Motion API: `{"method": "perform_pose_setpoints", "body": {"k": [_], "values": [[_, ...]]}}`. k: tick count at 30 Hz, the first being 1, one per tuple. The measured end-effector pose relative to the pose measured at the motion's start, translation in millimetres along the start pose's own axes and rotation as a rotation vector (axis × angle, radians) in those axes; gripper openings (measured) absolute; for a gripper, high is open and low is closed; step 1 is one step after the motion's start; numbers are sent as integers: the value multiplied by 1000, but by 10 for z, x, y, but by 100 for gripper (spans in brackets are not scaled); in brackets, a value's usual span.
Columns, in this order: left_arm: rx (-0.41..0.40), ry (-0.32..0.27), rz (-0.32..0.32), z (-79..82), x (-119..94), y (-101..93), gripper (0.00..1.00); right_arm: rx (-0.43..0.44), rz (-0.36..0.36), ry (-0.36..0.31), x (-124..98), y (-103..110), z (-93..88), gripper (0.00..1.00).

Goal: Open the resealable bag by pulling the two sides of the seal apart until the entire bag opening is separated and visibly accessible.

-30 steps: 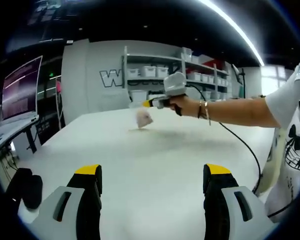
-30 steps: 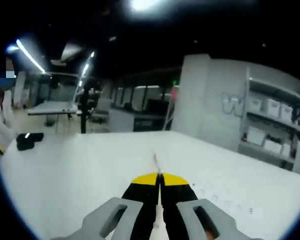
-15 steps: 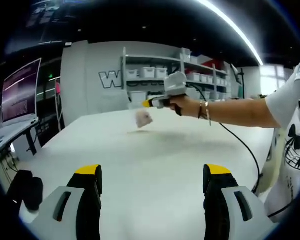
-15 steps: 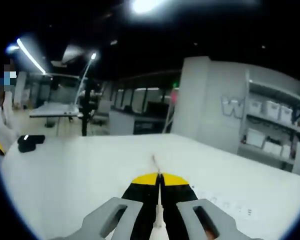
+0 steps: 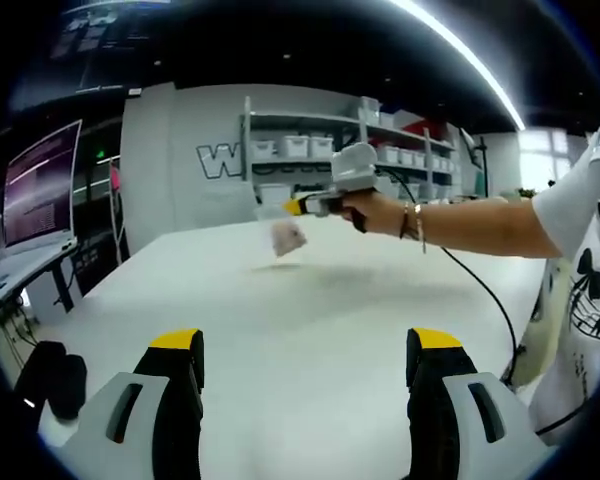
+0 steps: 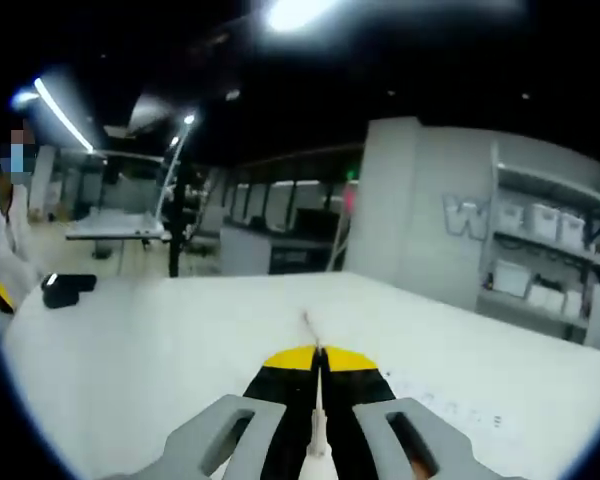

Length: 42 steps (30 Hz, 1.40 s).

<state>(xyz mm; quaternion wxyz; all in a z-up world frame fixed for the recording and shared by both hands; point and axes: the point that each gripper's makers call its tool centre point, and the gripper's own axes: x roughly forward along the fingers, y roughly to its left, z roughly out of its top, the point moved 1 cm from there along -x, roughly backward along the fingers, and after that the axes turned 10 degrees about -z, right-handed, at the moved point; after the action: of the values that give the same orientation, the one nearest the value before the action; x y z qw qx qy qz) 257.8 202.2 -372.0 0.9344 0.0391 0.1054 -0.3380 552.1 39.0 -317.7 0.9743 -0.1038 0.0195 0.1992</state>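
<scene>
My left gripper view sits low above the white tabletop (image 5: 310, 330), looking across it toward the shelves (image 5: 330, 145) on the far wall. My right gripper view also skims the tabletop, aimed more sideways; both views share the tabletop and those shelves.

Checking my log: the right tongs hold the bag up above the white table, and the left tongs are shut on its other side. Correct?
Not quite. The left tongs are open and hold nothing, as the left gripper view shows. The right tongs do hold the bag up above the white table.
</scene>
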Motion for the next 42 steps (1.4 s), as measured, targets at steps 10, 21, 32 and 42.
{"method": "perform_pose_setpoints", "body": {"k": [10, 21, 32, 42], "values": [[4, 0, -3, -1, -17, -44, 82, 11, -2, -5, -124, 14, -16, 0], [10, -4, -4, 19, -29, -77, 82, 24, -2, -20, -292, 26, 10, 0], [18, -6, -10, 36, -31, -133, 82, 28, 2, -35, -472, 66, 22, 0], [29, -8, -19, 64, -22, -186, 82, 38, 0, -43, -611, 70, 8, 0]]}}
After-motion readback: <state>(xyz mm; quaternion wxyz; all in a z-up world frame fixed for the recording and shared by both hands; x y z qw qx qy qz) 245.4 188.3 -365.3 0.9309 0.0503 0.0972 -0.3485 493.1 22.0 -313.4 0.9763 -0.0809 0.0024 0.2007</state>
